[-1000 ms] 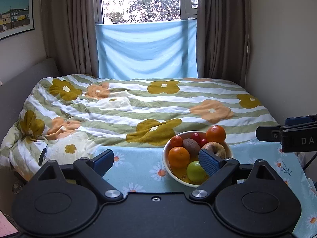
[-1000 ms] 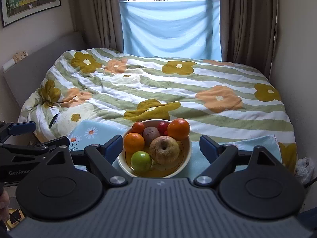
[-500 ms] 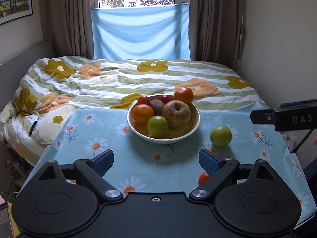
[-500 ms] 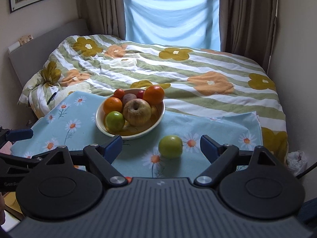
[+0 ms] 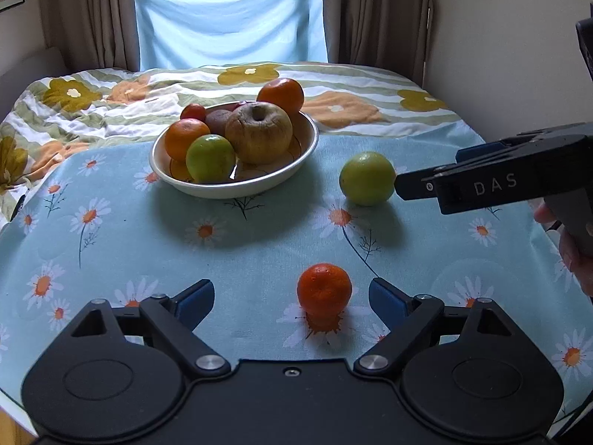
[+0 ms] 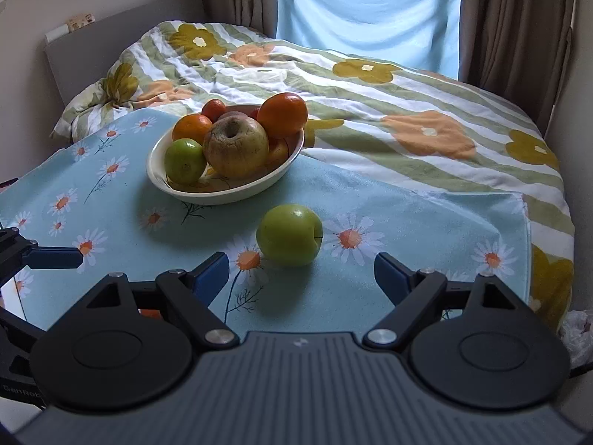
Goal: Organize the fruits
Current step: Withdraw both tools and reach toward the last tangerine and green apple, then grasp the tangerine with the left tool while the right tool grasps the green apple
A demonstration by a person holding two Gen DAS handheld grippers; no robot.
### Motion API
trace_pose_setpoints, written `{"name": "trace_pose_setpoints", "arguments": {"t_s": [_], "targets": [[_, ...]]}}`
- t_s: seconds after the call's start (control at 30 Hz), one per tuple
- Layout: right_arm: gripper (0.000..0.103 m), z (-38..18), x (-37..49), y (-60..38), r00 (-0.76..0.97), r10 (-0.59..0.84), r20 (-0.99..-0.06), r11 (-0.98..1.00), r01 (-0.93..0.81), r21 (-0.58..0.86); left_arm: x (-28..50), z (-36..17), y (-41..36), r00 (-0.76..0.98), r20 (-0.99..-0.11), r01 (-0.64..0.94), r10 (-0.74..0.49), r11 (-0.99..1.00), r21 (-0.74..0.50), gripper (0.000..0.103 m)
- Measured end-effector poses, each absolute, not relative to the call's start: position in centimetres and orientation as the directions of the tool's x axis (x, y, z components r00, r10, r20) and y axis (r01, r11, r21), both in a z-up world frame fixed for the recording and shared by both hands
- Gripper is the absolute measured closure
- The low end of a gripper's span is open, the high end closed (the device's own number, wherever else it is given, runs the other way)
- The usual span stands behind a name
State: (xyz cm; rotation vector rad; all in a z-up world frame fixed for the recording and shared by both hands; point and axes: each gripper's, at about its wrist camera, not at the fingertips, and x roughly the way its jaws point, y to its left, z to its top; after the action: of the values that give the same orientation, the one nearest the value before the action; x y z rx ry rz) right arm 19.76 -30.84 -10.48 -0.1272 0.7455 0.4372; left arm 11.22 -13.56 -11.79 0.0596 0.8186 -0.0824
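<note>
Home bedroom: bed [image 6: 370,85] under floral duvet, brown curtains [image 5: 381,11] (window behind).

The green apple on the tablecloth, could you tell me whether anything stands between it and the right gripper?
Nothing visible does. The green apple lies alone on the tablecloth, just ahead of the open right gripper; the bowl sits farther back.

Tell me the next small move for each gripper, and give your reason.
Probably ease the right gripper forward and close on the green apple, since it lies loose on the tablecloth just ahead of its open fingers. The left gripper is likewise open with the small orange between its tips. Both fruits sit outside the bowl.
</note>
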Motion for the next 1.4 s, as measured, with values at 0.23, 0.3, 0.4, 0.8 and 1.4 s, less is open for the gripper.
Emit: {"name": "trace_pose_setpoints", "arguments": {"t_s": [0.23,0.3,0.4,0.8,1.4], "targets": [[0.004,-12.9,23.0,-30.8,0.608,0.363,-0.706,0.889,-0.453,0.067,13.1,-14.2,-14.6,0.633,-0.771,0.125,-0.067,0.992,0.016,0.038],[0.004,-13.4,23.4,-30.7,0.597,0.373,-0.710,0.885,-0.460,0.078,13.5,-14.5,-14.8,0.631,-0.772,0.130,-0.074,0.991,0.011,0.044],[0.006,-13.8,24.0,-30.4,0.592,0.381,-0.710,0.879,-0.470,0.080,13.6,-14.5,-15.2,0.637,-0.765,0.144,-0.094,0.990,-0.001,0.061],[0.017,-14.6,25.7,-29.4,0.553,0.435,-0.711,0.851,-0.511,0.122,14.1,-14.5,-15.0,0.638,-0.766,0.145,-0.079,0.989,0.018,0.061],[0.031,-14.9,26.2,-28.4,0.544,0.470,-0.695,0.836,-0.527,0.153,14.1,-14.4,-14.7,0.640,-0.765,0.135,-0.074,0.991,0.017,0.062]]}}
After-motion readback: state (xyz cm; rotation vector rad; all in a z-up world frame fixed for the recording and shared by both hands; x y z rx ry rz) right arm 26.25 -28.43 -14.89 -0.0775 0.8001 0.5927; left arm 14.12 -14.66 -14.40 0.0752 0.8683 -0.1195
